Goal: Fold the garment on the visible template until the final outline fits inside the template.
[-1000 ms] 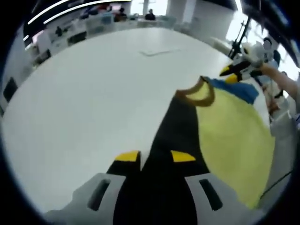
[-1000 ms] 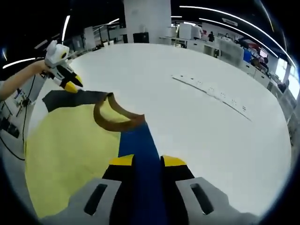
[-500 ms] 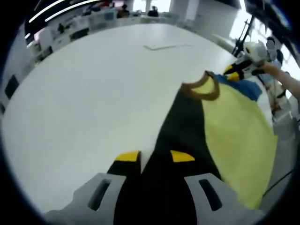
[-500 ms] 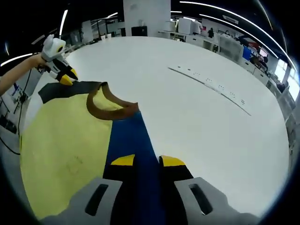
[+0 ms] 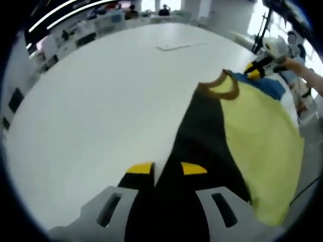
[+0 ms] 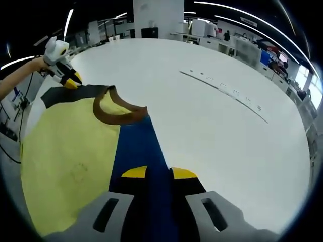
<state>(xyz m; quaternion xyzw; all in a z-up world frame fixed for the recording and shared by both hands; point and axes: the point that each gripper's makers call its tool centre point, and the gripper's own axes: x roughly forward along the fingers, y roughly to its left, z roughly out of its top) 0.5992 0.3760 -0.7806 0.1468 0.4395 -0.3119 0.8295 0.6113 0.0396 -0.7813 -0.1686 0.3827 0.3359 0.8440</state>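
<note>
The garment (image 5: 257, 136), a yellow shirt with one black sleeve (image 5: 202, 131), one blue sleeve (image 6: 139, 151) and a brown collar (image 6: 118, 113), is held stretched above the white table (image 5: 101, 111). The left claw (image 5: 161, 169) is closed on the black sleeve, and the right claw (image 6: 159, 174) is closed on the blue sleeve.

I think one risk is that a sleeve slips out if the two claws pull too far apart, because the cloth looks tight between them. Another risk is that the shirt lands away from the template line (image 6: 227, 93), which lies well apart at about 1 o'clock in the right gripper view.

Count: one garment, two sleeves, one collar, two claws, one line of marks
</note>
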